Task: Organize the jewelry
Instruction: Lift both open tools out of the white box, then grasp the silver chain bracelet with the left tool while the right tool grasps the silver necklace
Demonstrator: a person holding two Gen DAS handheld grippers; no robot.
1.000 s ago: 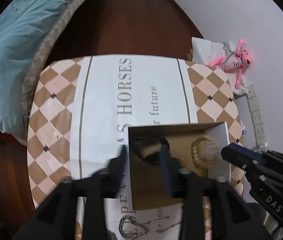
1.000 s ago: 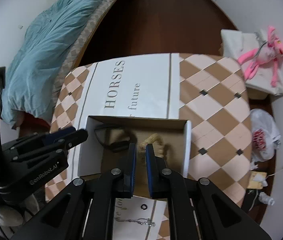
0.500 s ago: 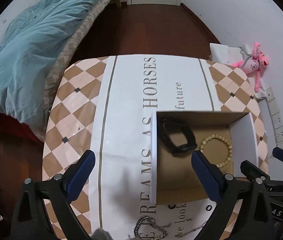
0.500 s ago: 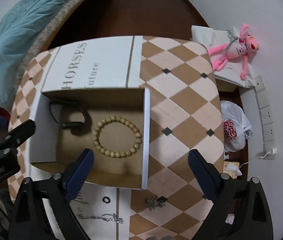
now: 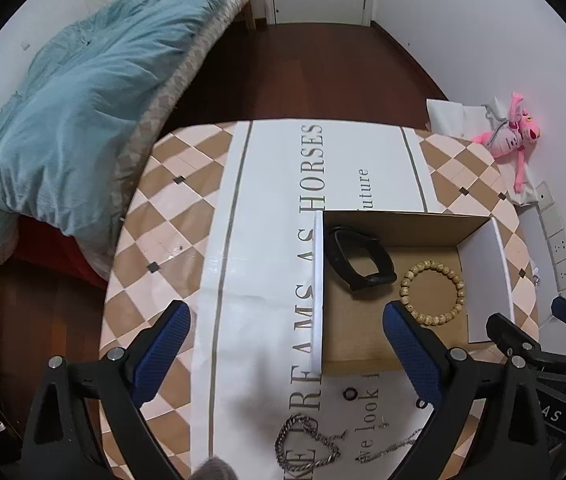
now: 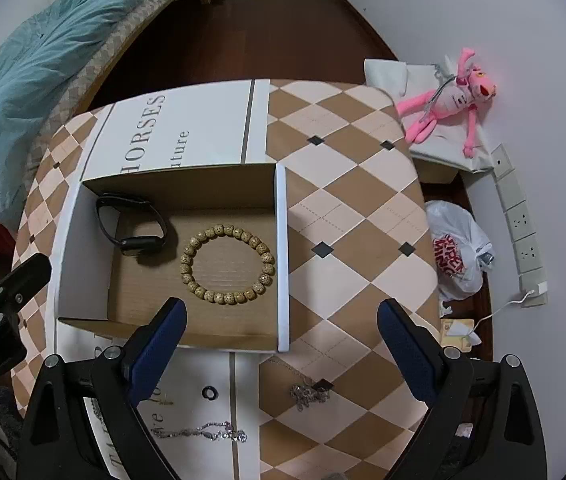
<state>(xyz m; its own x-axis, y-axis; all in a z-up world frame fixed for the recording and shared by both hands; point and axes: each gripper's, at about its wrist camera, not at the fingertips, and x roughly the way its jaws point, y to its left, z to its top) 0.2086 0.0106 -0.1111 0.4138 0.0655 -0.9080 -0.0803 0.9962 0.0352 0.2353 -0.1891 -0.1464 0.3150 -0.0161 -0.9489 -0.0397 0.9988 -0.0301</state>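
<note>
An open cardboard box (image 6: 83, 256) (image 5: 317, 280) sits on the table. Inside lie a black wristband (image 6: 131, 222) (image 5: 359, 258) and a wooden bead bracelet (image 6: 227, 262) (image 5: 433, 294). In front of the box lie a small black ring (image 6: 210, 392) (image 5: 349, 393), a silver chain (image 6: 203, 432) (image 5: 307, 446), and a second silver necklace (image 6: 307, 390) (image 5: 395, 446). My left gripper (image 5: 285, 344) is open and empty above the box's left wall. My right gripper (image 6: 281, 338) is open and empty above the box's near right corner.
The round table (image 6: 347, 208) has a checkered cloth with a white printed runner (image 5: 275, 184). A bed with a blue duvet (image 5: 67, 112) is at the left. A pink plush toy (image 6: 451, 96), a plastic bag (image 6: 457, 256) and wall sockets lie at the right.
Both grippers opened from shut and pulled back out of the box. The bead bracelet and wristband now lie free in the box.
</note>
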